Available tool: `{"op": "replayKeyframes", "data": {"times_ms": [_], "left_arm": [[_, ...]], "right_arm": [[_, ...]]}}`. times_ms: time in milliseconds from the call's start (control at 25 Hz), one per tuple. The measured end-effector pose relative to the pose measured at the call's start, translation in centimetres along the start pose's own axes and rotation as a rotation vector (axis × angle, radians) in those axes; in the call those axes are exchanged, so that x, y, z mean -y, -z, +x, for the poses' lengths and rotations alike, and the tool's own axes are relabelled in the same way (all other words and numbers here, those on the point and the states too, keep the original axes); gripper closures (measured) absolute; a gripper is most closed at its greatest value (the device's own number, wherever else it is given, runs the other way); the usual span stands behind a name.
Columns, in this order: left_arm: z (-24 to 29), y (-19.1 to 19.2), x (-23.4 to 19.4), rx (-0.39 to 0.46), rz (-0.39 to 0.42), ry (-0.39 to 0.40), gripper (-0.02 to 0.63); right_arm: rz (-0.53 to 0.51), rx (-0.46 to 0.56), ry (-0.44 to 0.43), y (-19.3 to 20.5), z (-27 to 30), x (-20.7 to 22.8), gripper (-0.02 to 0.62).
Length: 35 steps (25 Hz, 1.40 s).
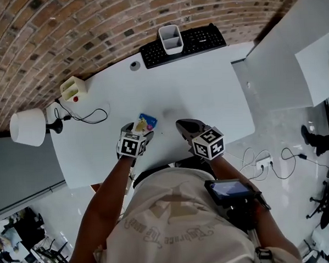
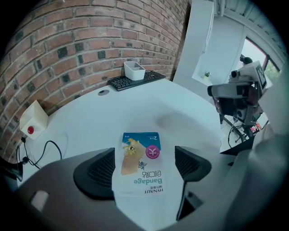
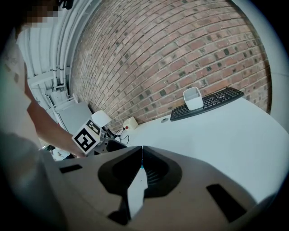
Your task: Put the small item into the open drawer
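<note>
The left gripper (image 1: 138, 129) points steeply down at the white surface (image 1: 195, 88) with its jaws spread wide. The packet (image 2: 140, 153), a flat blue-and-white bandage pack, lies on the surface between them. In the left gripper view one long edge sits right by one jaw, and a clear gap separates the other edge from the other jaw, so nothing clamps it. In the head view the packet is near the surface's front edge, just ahead of the person. The right gripper (image 3: 142, 151) is held beside the left, over the same front edge, with its jaws together and nothing between them. At the far side a keyboard (image 1: 195, 43) lies against the brick wall with a small white bin (image 1: 170, 39) on it. A box (image 1: 73, 88) with a red button and a lamp (image 1: 28, 127) stand at the left end.
</note>
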<state>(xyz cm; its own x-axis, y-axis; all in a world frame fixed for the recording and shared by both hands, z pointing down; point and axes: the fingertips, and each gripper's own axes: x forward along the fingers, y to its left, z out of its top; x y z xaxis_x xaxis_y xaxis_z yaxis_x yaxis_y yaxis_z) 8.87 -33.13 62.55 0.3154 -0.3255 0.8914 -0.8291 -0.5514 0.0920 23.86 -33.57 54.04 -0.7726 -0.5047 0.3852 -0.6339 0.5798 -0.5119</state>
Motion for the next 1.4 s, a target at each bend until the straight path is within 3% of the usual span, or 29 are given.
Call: {"op": "replayKeyframes", "data": {"times_ms": [360, 800, 1400], "left_arm": [[2.2, 1.2, -0.7, -0.118, 0.068, -0.042, 0.206], [4.1, 2.2, -0.9, -0.217, 0.048, -0.062, 0.206], [2.5, 4.5, -0.7, -0.175, -0.001, -0.085, 0.215]], "right_arm": [[0.023, -0.004, 0.020, 0.1, -0.6, 1.6, 0.589], [0.041, -0.015, 0.051, -0.1, -1.5, 3.8, 0.589], [-0.004, -0.064, -0.009, 0.3, 0.2, 2.0, 0.589]]}}
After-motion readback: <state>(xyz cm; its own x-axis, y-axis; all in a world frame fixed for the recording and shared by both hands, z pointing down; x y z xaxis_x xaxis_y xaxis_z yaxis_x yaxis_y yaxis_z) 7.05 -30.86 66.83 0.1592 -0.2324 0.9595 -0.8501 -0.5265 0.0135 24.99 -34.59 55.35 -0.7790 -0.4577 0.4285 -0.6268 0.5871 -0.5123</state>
